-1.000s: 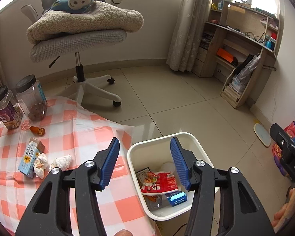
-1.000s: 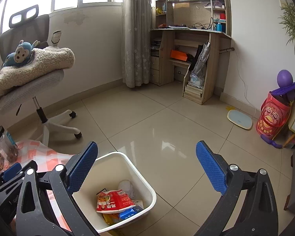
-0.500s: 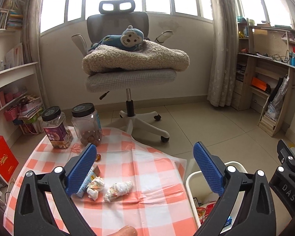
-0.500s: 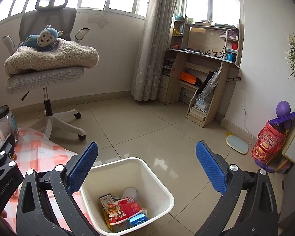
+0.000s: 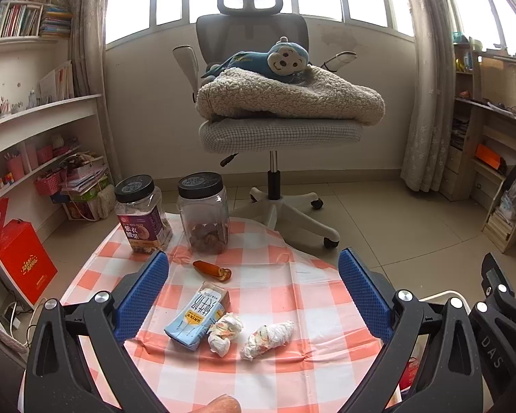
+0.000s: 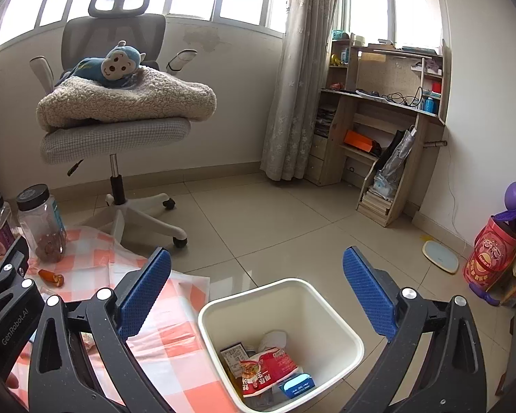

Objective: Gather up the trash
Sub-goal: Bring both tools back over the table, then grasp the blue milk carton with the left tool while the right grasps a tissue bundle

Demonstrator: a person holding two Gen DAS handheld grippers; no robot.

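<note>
On the red-and-white checked cloth [image 5: 285, 289] lie a flattened blue-and-white drink carton [image 5: 197, 315], two crumpled tissues [image 5: 225, 332] [image 5: 268, 339] and a small orange wrapper [image 5: 212, 270]. My left gripper [image 5: 254, 296] hangs open above the carton and tissues, nothing between its blue pads. My right gripper [image 6: 258, 292] is open over the white bin [image 6: 330, 313] on the floor. A red snack packet [image 6: 266, 371], a blue box [image 6: 297, 385] and other scraps lie in the bin. The left gripper's body shows at the right wrist view's left edge.
Two black-lidded clear jars [image 5: 142, 215] [image 5: 204, 211] stand at the cloth's far edge. A grey office chair [image 5: 275, 130] with a fleece blanket and blue monkey toy stands behind. Shelves [image 5: 34, 130] line the left wall; a wooden desk [image 6: 388, 130] stands on the right.
My left gripper has swung from over the bin to over the cloth, and its jaws have spread wide. My right gripper has turned left, bringing the bin between its fingers.
</note>
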